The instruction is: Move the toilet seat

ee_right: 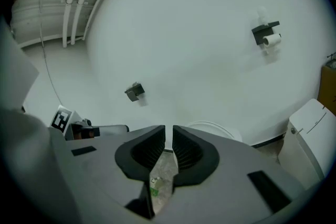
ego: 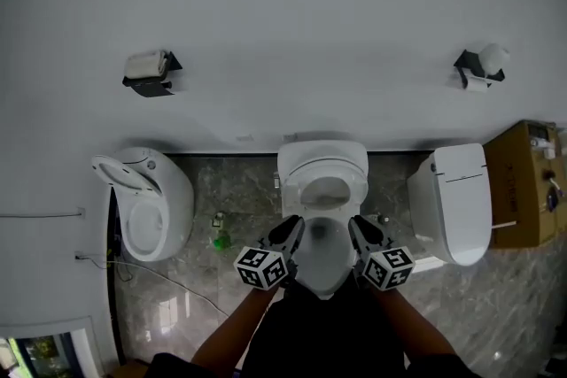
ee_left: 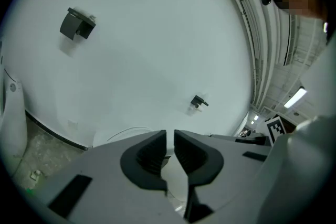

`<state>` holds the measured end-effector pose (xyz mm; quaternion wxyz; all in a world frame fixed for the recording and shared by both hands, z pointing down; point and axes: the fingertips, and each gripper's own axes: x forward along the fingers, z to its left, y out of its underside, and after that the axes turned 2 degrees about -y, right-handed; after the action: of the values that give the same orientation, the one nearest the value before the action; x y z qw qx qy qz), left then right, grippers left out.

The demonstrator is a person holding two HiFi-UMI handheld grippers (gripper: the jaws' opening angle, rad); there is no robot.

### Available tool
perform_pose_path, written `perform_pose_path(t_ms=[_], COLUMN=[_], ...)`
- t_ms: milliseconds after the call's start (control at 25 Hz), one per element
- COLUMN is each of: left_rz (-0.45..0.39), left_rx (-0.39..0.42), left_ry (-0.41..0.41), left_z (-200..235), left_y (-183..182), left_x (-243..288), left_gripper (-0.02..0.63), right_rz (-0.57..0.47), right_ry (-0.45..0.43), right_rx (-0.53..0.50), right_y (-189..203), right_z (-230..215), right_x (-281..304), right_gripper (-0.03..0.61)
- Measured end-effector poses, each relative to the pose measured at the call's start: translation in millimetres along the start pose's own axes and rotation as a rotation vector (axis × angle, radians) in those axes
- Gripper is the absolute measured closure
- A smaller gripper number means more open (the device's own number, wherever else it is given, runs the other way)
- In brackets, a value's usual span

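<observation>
Seat (ego: 323, 177) looks tipped up at the back of the middle toilet, dead centre. Left gripper (ego: 295, 226) at its 7 o'clock and right gripper (ego: 355, 224) at 5, both pinched nearly together on nothing. More toilets at 9 (ego: 159, 208) and 3 (ego: 456, 199).

I log three fixtures against the pale back wall (ego: 310, 31): white oval open-lidded toilet (ego: 155, 212) left, white ceramic toilet (ego: 323, 162) centre, white closed-lid toilet (ego: 456, 204) right. Small green plastic bottle (ego: 220, 239): on grey marble floor (ego: 248, 190), between left and centre. Brown cardboard box (ego: 524, 186): far right.
</observation>
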<state>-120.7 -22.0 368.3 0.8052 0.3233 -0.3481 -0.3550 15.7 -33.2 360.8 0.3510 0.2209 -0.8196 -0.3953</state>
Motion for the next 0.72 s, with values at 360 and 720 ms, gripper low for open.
perform_pose_path(t_ms=[360, 720], left_rz=[-0.032, -0.072], left_rx=[0.131, 0.202], left_ry=[0.044, 0.007], left_z=[-46.5, -42.0], left_y=[-24.2, -46.9], left_x=[-48.8, -52.4], left_gripper=[0.598, 0.598], right_rz=[-0.09, -0.135], right_ry=[0.118, 0.158], right_rx=[-0.096, -0.177], right_y=[-44.7, -63.2], right_z=[24.7, 43.1], right_x=[-50.6, -59.0], right_gripper=[0.548, 0.549])
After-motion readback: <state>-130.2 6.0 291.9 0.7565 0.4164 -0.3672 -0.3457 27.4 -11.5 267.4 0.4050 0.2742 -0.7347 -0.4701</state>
